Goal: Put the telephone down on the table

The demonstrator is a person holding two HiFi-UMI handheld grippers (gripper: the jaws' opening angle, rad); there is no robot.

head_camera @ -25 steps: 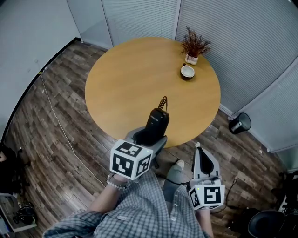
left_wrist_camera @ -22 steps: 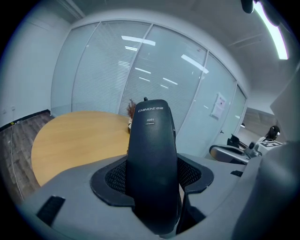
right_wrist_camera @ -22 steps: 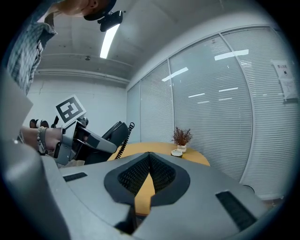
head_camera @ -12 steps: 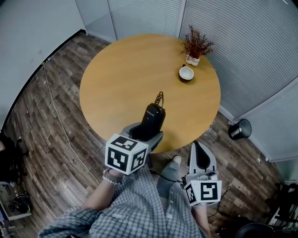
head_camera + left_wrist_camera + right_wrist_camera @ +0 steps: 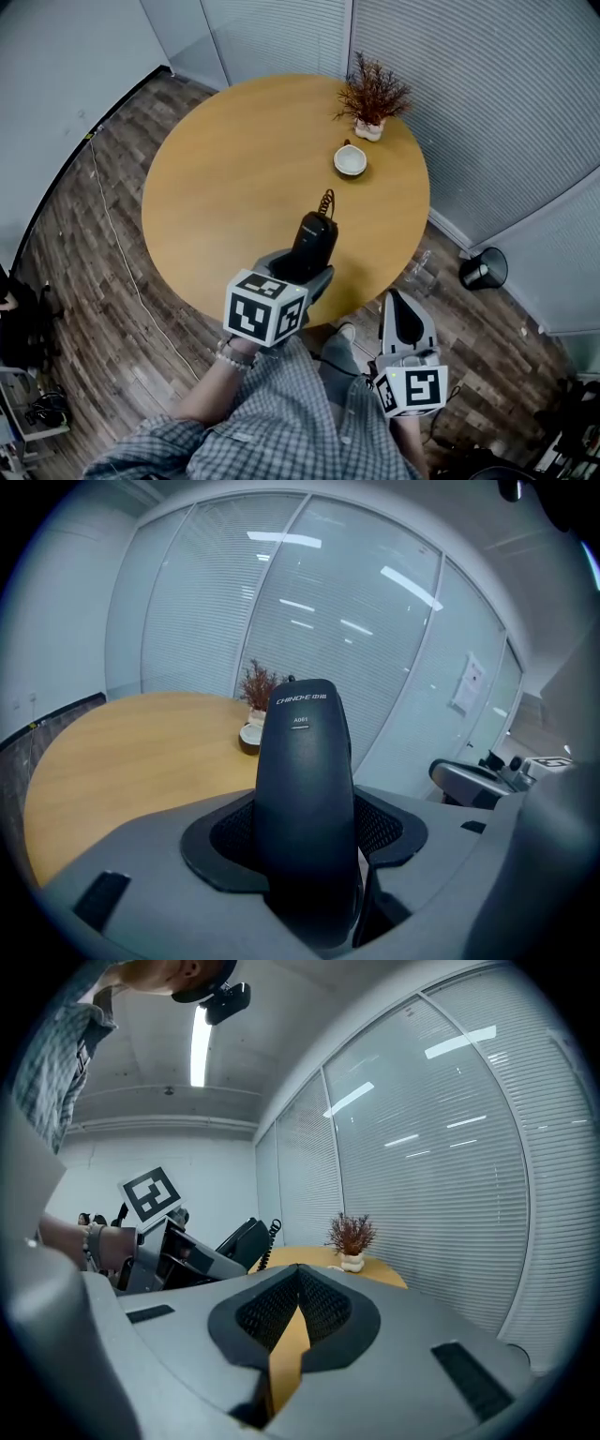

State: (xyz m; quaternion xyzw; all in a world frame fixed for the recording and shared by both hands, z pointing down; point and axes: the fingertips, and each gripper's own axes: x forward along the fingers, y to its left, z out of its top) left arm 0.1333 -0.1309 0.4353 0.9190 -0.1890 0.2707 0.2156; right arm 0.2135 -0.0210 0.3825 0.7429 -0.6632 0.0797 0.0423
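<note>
Blind-covered glass walls ring a round table (image 5: pixel 234 169), which carries only a plant (image 5: pixel 372 98) and a bowl (image 5: pixel 350 160) at its far side. Over the near edge, clear of the wood, the left gripper (image 5: pixel 302 274) clamps the telephone (image 5: pixel 315 241) by its lower body, with the cord (image 5: pixel 326 201) curling off the far end. The right gripper (image 5: pixel 400 314) hangs beside the table, its jaws together on nothing. The handset looks light and rigid with a smooth shell, likely slippery, so a hold across the narrow sides seems best. The springy cord may tug.
</note>
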